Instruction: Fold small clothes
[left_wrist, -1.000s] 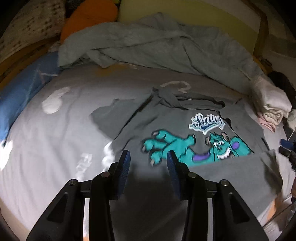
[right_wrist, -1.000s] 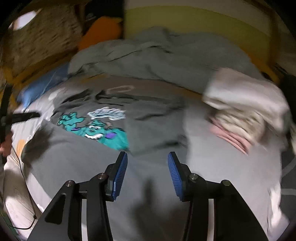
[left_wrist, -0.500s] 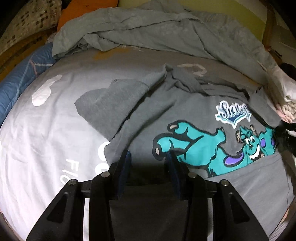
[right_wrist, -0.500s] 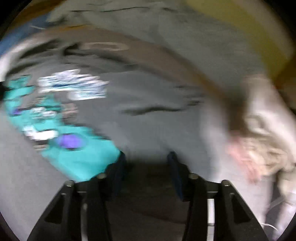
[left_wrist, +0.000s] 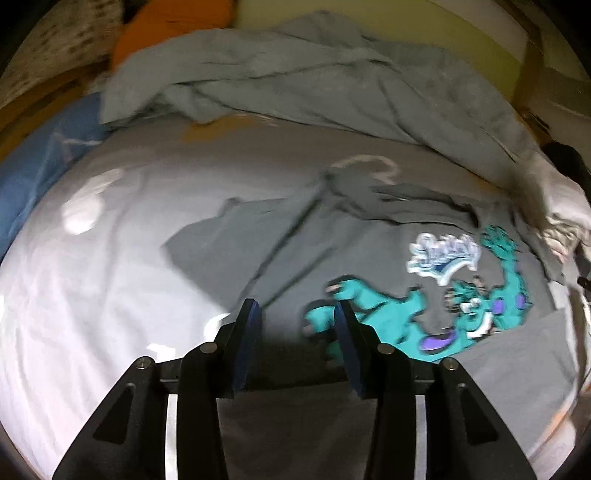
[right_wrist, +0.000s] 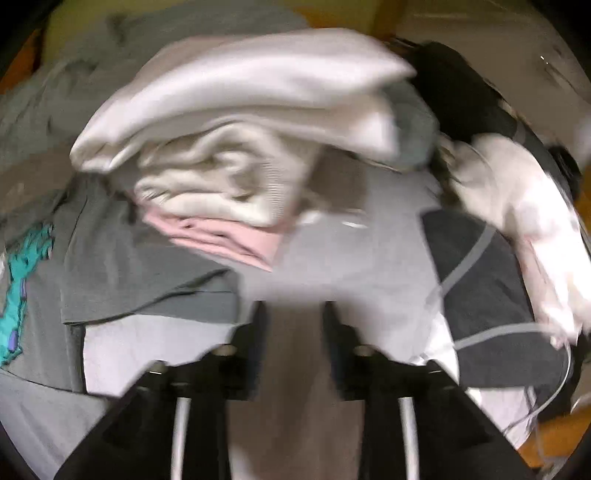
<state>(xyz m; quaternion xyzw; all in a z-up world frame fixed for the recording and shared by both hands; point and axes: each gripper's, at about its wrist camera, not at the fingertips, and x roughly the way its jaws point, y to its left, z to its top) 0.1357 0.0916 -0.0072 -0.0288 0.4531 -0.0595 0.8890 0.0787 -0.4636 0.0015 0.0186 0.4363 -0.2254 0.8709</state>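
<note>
A grey sweatshirt (left_wrist: 332, 258) with a teal monster print (left_wrist: 388, 314) lies spread on the pale grey bed sheet (left_wrist: 110, 295). Its lower hem is folded up over the bottom of the print. My left gripper (left_wrist: 298, 325) hovers low over the shirt's lower left part, fingers apart and nothing pinched between them. In the blurred right wrist view, the shirt's sleeve (right_wrist: 122, 266) and a strip of the print (right_wrist: 18, 280) lie at the left. My right gripper (right_wrist: 293, 325) is over bare sheet beside that sleeve, its jaws opening and empty.
A stack of folded white, cream and pink clothes (right_wrist: 229, 177) sits just beyond the right gripper. A dark garment with grey stripes (right_wrist: 487, 295) and a white one (right_wrist: 517, 192) lie to its right. A crumpled grey blanket (left_wrist: 295, 74), orange pillow (left_wrist: 166, 29) and blue pillow (left_wrist: 37, 166) line the far side.
My right gripper swung fast to the right, from over the printed shirt to the folded stack. More of the teal print now shows at the shirt's right side. The left gripper shifted only slightly.
</note>
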